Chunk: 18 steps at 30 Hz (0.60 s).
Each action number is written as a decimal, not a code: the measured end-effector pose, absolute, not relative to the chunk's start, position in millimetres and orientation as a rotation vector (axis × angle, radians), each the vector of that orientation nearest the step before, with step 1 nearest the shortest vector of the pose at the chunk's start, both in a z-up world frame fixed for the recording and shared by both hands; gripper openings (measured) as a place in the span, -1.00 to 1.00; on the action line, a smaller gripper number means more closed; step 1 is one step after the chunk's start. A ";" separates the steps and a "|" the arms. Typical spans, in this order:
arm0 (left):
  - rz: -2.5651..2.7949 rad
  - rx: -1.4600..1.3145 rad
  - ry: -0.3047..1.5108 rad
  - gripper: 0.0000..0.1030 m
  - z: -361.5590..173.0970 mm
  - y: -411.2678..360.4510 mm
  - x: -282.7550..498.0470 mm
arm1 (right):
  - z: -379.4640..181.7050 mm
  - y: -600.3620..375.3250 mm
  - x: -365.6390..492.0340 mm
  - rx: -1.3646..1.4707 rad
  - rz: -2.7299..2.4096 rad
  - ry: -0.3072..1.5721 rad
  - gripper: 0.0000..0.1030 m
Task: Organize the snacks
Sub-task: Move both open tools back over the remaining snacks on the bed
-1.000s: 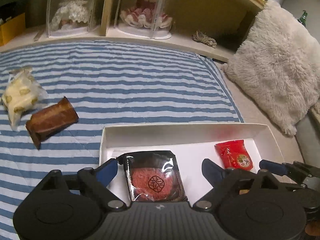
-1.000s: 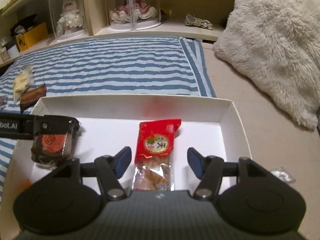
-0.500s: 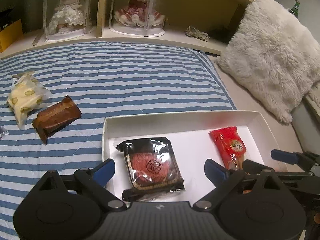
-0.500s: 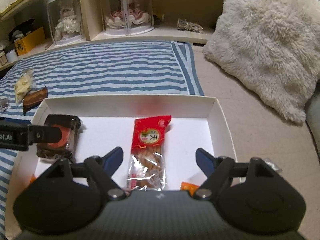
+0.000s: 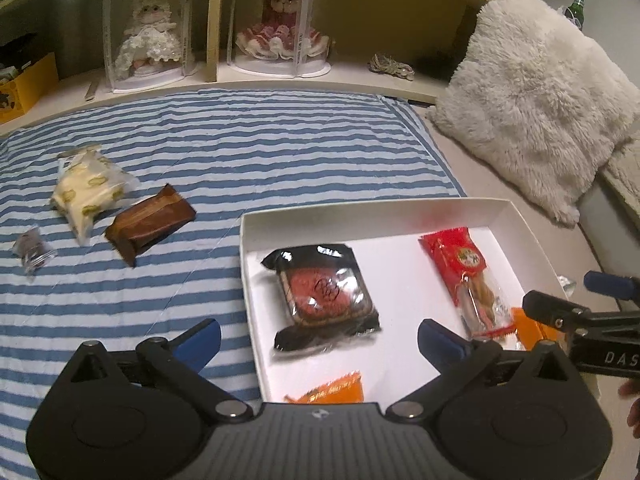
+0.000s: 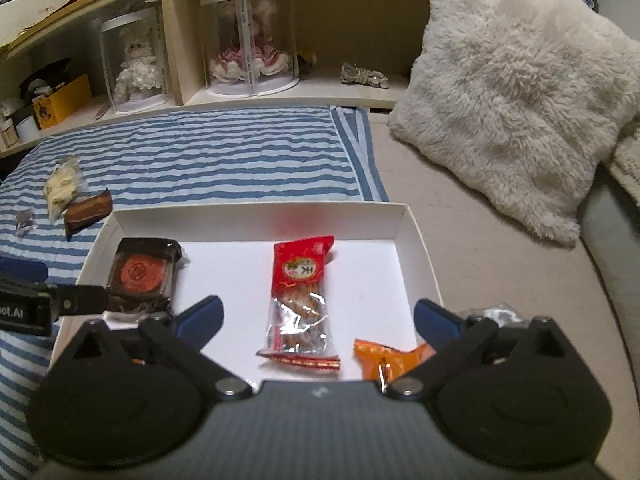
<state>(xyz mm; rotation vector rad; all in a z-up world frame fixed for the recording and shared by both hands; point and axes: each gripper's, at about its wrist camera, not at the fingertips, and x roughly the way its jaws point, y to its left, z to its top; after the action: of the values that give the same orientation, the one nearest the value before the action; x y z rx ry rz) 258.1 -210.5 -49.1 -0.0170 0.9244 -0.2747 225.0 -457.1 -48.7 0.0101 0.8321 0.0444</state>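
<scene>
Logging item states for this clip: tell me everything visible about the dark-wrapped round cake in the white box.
The dark-wrapped cake is a round reddish-brown pastry with a stamped emblem on top, sealed in a black plastic wrapper with a clear glossy window. It lies flat, emblem up, on the floor of the white box, in its left part, close to the left wall. Neither tool touches it, and no other snack touches it.

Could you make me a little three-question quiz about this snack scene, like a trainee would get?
1. True or false: the left claw is gripping a snack.
2. Which snacks still lie on the striped blanket, outside the white box?
3. In the box, the red packet lies: A) left of the dark pastry pack, B) right of it, C) on top of it.

Key: 1 false, both claws open and empty; 2 brown packet, pale yellow bag, small clear-wrapped piece; 3 B.
</scene>
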 end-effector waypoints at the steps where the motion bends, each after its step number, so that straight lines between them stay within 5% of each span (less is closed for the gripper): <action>1: -0.275 -0.017 0.923 1.00 -47.8 -208.5 255.3 | -46.7 -455.5 221.9 0.009 0.046 0.828 0.99; 18: -0.214 -0.039 0.867 1.00 -18.4 -149.5 222.4 | -14.3 -421.5 191.0 0.001 0.103 0.738 0.99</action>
<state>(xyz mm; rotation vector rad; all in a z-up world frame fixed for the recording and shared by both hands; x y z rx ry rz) 222.4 -149.5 -18.4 -0.0390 0.8665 -0.2141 191.0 -421.5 -14.3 0.0014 0.7376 0.1028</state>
